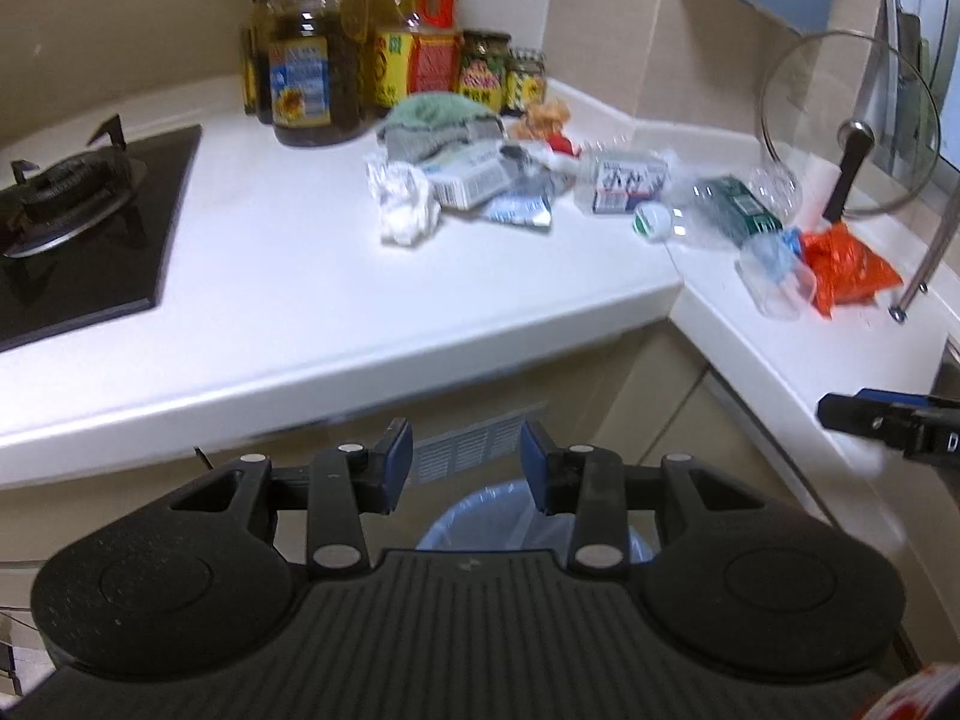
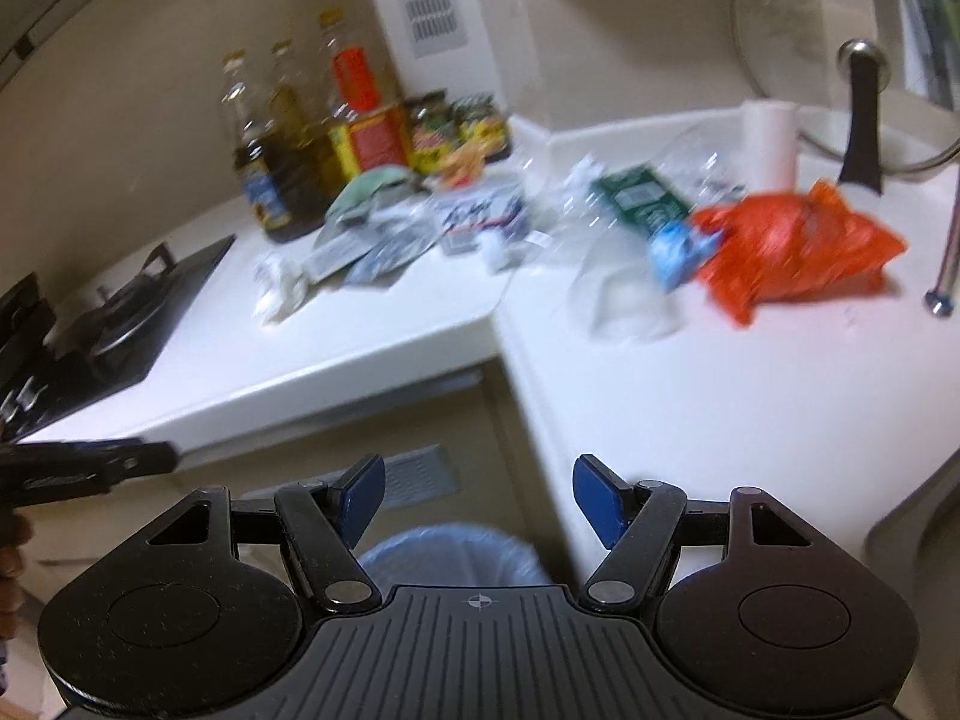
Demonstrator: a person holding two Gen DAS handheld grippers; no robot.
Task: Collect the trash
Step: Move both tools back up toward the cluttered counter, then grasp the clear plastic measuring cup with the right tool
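The left tool [image 1: 467, 459] has a black plastic body with a ribbed dark-grey deck in the middle and two round, stippled black housings, one on each side. Black linkage arms with silver pivot pins carry two flat blue pads [image 1: 401, 450] at the front. The right tool [image 2: 478, 498] has the same build: ribbed deck, round black housings, triangular cut-outs in the outer links, silver pins and blue pads [image 2: 600, 501]. A small white crosshair mark sits on its deck.

Bare white countertop [image 1: 270, 276] at nine o'clock of the crumpled white tissue [image 1: 405, 204]: free passage. Black gas hob [image 1: 90, 228] blocks further left. Tall glass oil bottles [image 1: 312, 54] wall off twelve o'clock.
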